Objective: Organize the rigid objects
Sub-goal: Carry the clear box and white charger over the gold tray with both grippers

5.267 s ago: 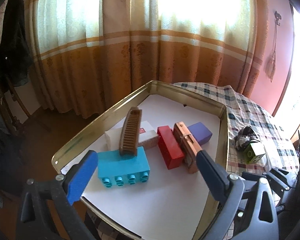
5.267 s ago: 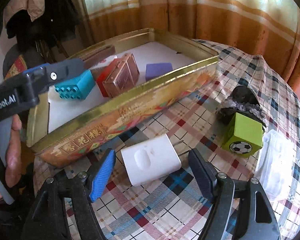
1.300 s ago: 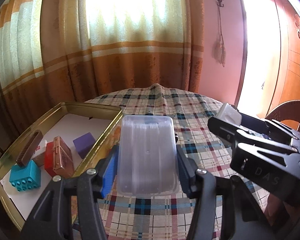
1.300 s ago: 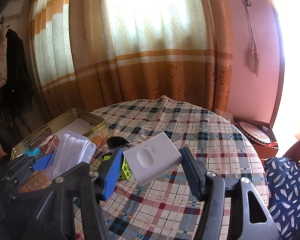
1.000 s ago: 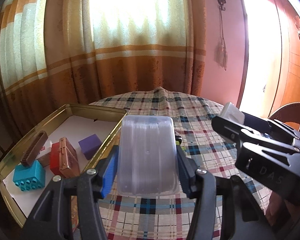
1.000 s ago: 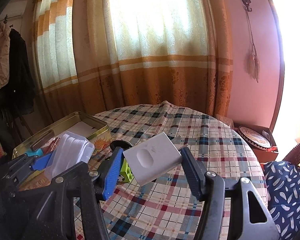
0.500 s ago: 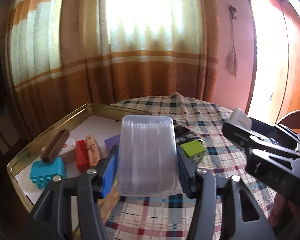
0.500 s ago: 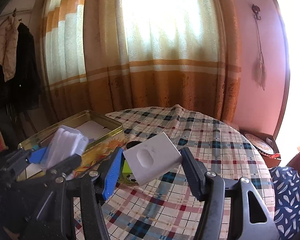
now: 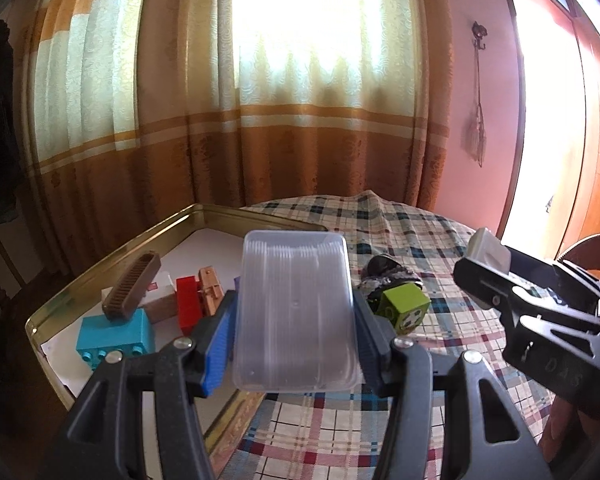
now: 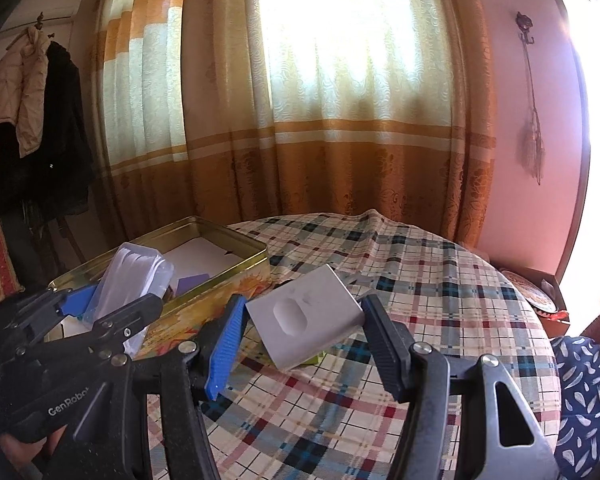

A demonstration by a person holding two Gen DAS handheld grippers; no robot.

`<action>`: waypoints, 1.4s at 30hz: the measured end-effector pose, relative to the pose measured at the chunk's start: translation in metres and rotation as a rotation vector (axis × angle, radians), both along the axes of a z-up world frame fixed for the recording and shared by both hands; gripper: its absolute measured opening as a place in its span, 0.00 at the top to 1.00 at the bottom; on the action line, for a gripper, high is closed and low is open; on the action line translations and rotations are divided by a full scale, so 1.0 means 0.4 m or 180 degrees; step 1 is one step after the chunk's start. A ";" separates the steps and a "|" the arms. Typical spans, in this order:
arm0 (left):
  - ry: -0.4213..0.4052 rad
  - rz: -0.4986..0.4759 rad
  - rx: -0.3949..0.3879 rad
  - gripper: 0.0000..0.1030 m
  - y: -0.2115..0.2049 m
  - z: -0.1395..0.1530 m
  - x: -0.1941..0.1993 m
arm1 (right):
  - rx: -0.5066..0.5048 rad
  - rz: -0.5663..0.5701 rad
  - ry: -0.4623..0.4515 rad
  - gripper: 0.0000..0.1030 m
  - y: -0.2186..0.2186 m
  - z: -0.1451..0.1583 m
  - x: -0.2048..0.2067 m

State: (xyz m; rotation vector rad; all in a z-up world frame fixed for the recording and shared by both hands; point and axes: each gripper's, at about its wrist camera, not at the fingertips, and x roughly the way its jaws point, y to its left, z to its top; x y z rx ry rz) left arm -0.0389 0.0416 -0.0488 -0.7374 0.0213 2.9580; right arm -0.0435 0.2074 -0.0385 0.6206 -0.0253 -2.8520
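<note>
My left gripper is shut on a clear plastic box and holds it above the near right edge of the gold tin. The tin holds a turquoise brick, a brown comb, a red block, a copper-coloured box and a white box. My right gripper is shut on a white flat case, held above the plaid table to the right of the tin. The clear box also shows in the right wrist view.
A green cube with a football mark and a dark crumpled thing lie on the plaid tablecloth right of the tin. Curtains hang behind the round table. A patterned chair cushion sits at the right.
Both grippers have swung left toward the tin, each still holding its object. The tin and green cube have come further into the left wrist view.
</note>
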 end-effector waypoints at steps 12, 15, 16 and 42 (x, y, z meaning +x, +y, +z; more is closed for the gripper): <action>0.0077 0.0032 0.0017 0.48 -0.018 0.004 0.013 | -0.0010 0.0115 0.0042 0.40 -0.031 -0.001 0.014; 0.0104 0.0032 0.0024 0.48 -0.021 0.006 0.017 | 0.0010 0.0153 0.0054 0.40 -0.046 -0.002 0.019; 0.0113 0.0034 0.0026 0.48 -0.024 0.007 0.020 | 0.0013 0.0163 0.0063 0.40 -0.049 -0.003 0.021; 0.0149 0.0215 0.0095 0.48 -0.106 0.006 0.028 | 0.0034 0.0348 0.0092 0.40 -0.104 -0.003 0.042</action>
